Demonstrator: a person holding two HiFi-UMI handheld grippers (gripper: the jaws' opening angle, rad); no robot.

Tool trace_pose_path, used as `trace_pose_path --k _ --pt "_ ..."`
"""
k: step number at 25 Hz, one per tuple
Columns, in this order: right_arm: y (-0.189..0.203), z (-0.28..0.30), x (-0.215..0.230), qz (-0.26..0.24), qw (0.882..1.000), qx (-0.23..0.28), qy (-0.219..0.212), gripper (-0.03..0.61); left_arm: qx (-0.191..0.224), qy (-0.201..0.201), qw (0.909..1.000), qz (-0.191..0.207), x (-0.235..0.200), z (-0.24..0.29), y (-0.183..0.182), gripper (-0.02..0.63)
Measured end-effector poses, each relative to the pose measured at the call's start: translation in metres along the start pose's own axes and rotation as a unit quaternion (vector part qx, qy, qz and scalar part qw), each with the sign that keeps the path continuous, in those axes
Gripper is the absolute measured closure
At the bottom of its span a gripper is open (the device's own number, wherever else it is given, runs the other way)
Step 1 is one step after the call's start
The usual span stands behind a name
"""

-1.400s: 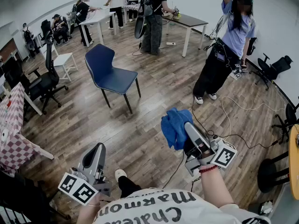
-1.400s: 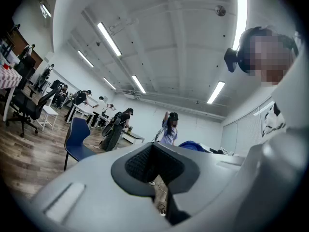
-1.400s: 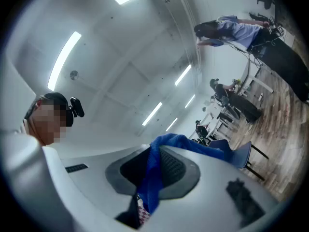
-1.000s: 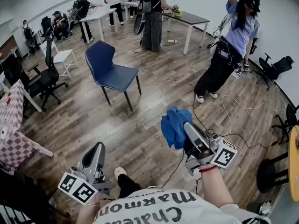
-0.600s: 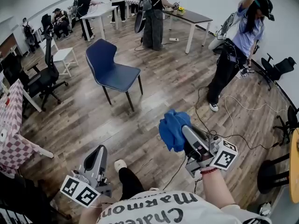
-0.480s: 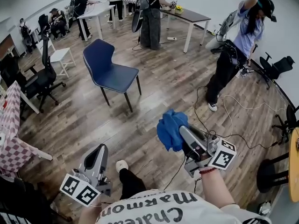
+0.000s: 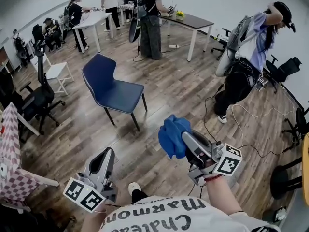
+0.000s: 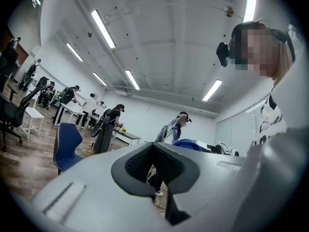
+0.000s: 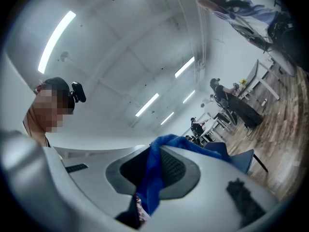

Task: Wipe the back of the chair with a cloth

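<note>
Right gripper [image 7: 185,138] stayed clamped on the blue cloth [image 7: 170,135]; the left gripper [image 7: 107,153] hung closed and empty. The chair [image 7: 116,93] had drawn slightly nearer, yet its back remained well apart, unwiped.

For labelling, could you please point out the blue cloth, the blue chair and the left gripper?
blue cloth [image 7: 171,135]: head view, bunched middle.
blue chair [image 7: 96,74]: head view, backrest.
left gripper [image 7: 108,152]: head view, between claw tips.

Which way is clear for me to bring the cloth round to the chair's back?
Bare floor runs from the cloth in the right gripper to the blue chair's front legs, and between its seat and the standing person. Tighter behind the backrest: white chair and black office chair stand nearby. Cables trail on the right.
</note>
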State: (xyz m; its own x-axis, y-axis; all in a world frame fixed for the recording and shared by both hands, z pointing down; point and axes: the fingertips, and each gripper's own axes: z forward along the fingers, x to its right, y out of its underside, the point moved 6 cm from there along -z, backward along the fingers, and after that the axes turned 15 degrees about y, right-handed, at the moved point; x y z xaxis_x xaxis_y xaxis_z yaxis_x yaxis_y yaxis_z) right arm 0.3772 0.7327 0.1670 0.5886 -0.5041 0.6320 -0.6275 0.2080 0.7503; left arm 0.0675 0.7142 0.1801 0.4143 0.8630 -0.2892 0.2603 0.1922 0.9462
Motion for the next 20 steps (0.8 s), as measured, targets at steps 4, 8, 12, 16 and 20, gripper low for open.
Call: trace_pose_path --k 4,8,12,16,20 --pt "-0.001 0.050 0.004 -0.007 1.000 0.004 0.002 0.520 -0.001 0.014 0.9998 0.015 -0.046 0.012 -0.030 0.609" --pt "0.002 0.100 0.003 -0.012 1.000 0.004 0.000 0.520 0.002 0.016 0.9997 0.015 -0.090 0.010 -0.050 0.609" --pt "0.008 0.144 0.004 -0.015 1.000 0.000 -0.003 0.520 0.003 0.014 0.9998 0.011 -0.127 0.005 -0.062 0.609" --pt "0.014 0.183 0.005 -0.012 1.000 -0.007 -0.004 0.520 0.008 0.005 0.9999 0.010 -0.159 -0.006 -0.075 0.609" --pt "0.024 0.213 0.006 -0.010 1.000 -0.010 -0.005 0.520 0.011 0.000 0.9999 0.008 -0.185 -0.018 -0.082 0.609"
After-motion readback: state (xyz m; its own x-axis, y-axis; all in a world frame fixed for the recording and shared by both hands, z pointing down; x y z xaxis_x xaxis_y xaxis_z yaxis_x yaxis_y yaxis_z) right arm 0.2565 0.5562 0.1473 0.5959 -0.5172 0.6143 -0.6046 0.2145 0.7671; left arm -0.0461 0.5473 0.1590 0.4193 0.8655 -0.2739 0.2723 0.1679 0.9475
